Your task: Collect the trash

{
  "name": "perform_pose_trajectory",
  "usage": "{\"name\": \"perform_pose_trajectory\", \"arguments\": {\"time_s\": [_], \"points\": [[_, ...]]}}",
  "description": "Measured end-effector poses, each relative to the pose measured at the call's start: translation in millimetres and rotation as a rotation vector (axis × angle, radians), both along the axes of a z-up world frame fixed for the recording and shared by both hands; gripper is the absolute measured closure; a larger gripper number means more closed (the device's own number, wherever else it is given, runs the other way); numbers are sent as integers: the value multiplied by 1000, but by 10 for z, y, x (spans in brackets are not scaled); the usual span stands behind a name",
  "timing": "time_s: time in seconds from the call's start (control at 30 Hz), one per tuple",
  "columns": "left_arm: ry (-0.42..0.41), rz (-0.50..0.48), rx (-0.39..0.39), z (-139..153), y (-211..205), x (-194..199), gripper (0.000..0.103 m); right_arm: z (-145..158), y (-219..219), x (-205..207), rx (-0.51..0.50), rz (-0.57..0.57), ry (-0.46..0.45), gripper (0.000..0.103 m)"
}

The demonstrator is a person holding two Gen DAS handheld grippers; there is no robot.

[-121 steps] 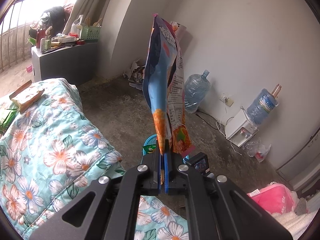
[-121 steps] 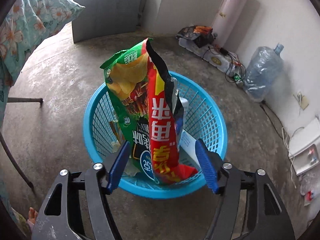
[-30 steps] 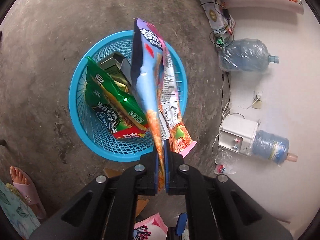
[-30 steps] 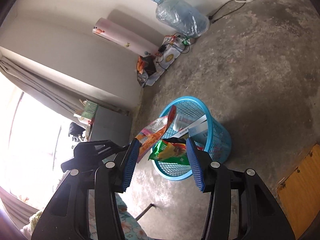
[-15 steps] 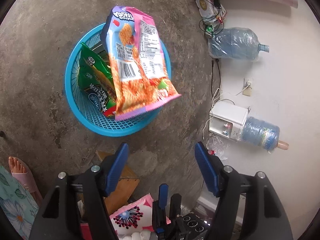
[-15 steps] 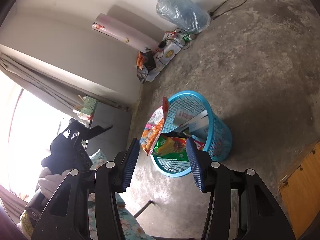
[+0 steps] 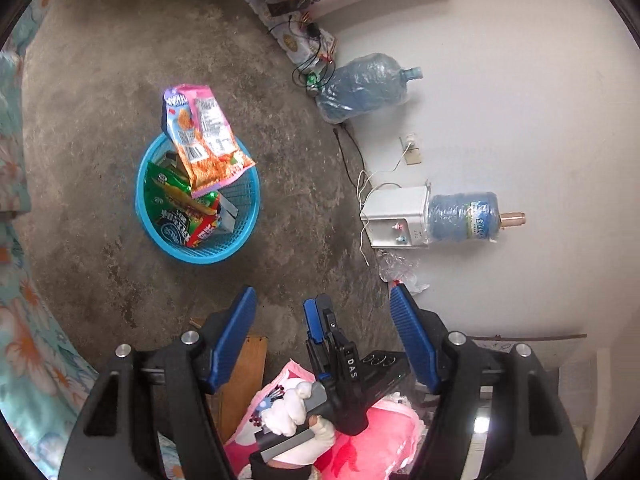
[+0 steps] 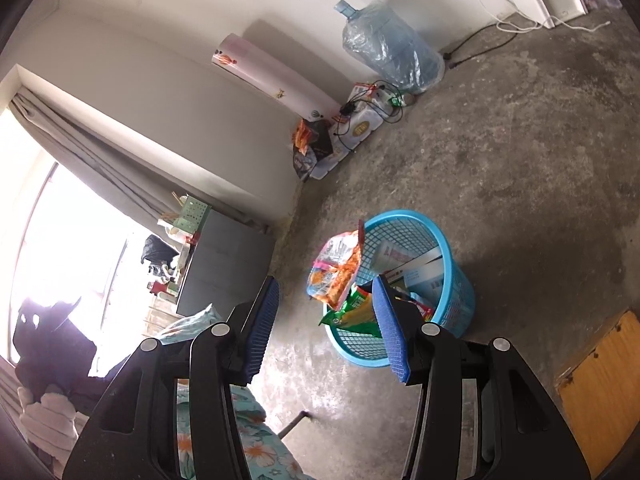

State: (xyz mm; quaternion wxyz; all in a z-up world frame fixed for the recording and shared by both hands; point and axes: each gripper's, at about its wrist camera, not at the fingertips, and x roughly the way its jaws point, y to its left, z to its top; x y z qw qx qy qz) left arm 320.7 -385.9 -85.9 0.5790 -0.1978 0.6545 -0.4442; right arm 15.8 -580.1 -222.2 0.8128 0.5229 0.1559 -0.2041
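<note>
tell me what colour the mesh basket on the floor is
Bright blue; the basket shows best in the left wrist view, seen from above.

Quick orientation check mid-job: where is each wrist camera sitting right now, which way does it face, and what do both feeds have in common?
Left wrist: high, facing steeply down at the blue basket; open left gripper, the right gripper and gloved hand below.
Right wrist: lower, facing across the floor to the basket and window; open right gripper only.
Shared: basket, orange snack bag, water jug.
</note>
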Motion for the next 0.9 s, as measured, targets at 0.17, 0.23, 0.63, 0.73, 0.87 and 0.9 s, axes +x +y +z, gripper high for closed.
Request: {"name": "perform_pose_trajectory", "arguments": {"time_s": [0.17, 0.23, 0.63, 0.73, 0.87, 0.9], "points": [[-261, 60, 13, 529, 745, -58, 36, -31, -163, 458, 66, 117, 46, 49], [-383, 81, 37, 703, 1065, -103, 36, -160, -300, 748, 125, 167, 87, 47], [-564, 385, 96, 838, 2982, -116, 36, -1470, -973, 1976, 502, 187, 283, 47], [-542, 433, 122, 779, 3231, -88, 36, -1573, -980, 2078, 534, 186, 273, 47], [-505, 482, 119, 699, 3435, -14, 36, -1653, -942, 2192, 547, 227, 324, 77], [-503, 486, 117, 673, 3463, 3, 36, -1661, -940, 2194, 554, 230, 328, 87]]}}
